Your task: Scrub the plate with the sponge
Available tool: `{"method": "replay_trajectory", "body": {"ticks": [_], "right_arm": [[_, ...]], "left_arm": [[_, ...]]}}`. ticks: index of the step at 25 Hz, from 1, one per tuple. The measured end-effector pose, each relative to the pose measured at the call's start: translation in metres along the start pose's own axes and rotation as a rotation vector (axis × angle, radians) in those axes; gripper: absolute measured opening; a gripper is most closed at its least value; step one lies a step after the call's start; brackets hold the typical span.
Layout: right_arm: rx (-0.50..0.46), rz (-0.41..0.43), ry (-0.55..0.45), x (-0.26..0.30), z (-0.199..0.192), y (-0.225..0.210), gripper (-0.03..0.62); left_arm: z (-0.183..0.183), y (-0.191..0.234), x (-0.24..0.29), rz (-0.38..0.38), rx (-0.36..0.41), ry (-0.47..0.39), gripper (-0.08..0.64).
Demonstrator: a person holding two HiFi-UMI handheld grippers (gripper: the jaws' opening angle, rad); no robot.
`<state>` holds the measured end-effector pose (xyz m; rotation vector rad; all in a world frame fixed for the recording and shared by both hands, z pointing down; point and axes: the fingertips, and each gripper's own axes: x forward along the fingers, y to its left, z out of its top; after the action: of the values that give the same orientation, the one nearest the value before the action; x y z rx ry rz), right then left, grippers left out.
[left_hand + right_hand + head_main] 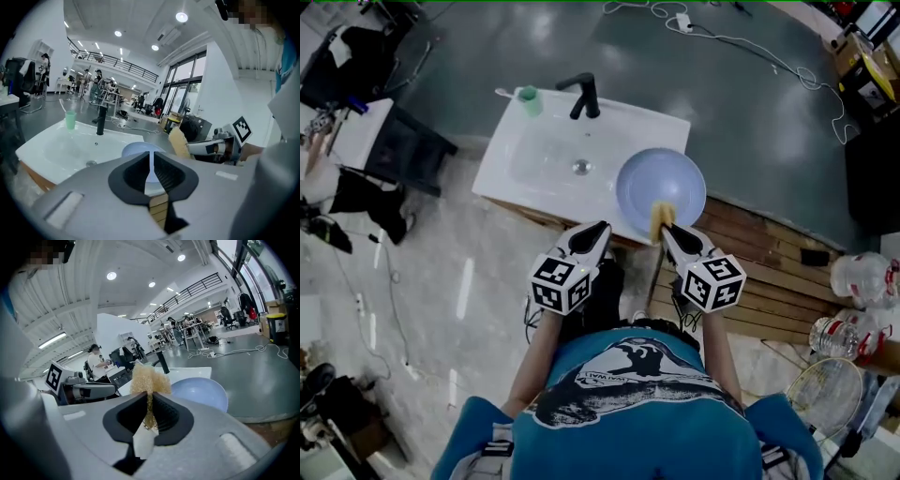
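Observation:
A pale blue plate [661,178] rests on the right front corner of the white sink [539,155]. My right gripper [667,231] is shut on a yellow sponge [660,218], which touches the plate's near rim. In the right gripper view the sponge [149,377] sticks up from between the jaws, with the plate [201,392] just behind it. My left gripper [602,228] sits by the plate's near left edge. In the left gripper view its jaws [152,171] show a thin gap with nothing in it; the plate [136,150] lies just beyond, and the sponge [178,142] is at the right.
A black faucet [584,94] and a green cup [529,99] stand at the back of the sink. Wooden slats [769,272] lie to the right of the sink. Plastic bottles [862,277] and a wire basket [825,394] are at the far right, and a white cable [769,56] runs across the floor.

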<state>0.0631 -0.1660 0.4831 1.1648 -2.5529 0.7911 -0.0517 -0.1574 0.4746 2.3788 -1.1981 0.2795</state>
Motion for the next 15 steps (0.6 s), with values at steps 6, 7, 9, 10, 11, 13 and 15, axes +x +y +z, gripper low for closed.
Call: {"method": "replay_trajectory", "body": {"ticks": [6,7,9,10,11,13,15], "right_arm": [[0.007,-0.069,0.025,0.054,0.027,-0.024,0.032],[0.007,-0.079,0.029,0.063,0.031,-0.027,0.032],[0.005,-0.098,0.04,0.08,0.037,-0.034,0.032],[0.002,-0.108,0.049,0.088,0.039,-0.037,0.032],[-0.002,-0.118,0.06,0.095,0.039,-0.04,0.032],[-0.006,-0.137,0.088,0.109,0.037,-0.048,0.032],[-0.004,-0.157,0.126,0.123,0.032,-0.059,0.032]], "left_arm": [[-0.008,0.046,0.044,-0.086,-0.057,0.112,0.08],[-0.011,0.051,0.051,-0.102,-0.056,0.136,0.086],[-0.018,0.06,0.065,-0.13,-0.046,0.185,0.104],[-0.022,0.063,0.072,-0.146,-0.044,0.209,0.115],[-0.026,0.065,0.079,-0.163,-0.048,0.232,0.127],[-0.036,0.069,0.095,-0.193,-0.082,0.274,0.153],[-0.045,0.075,0.112,-0.2,-0.152,0.309,0.178]]}}
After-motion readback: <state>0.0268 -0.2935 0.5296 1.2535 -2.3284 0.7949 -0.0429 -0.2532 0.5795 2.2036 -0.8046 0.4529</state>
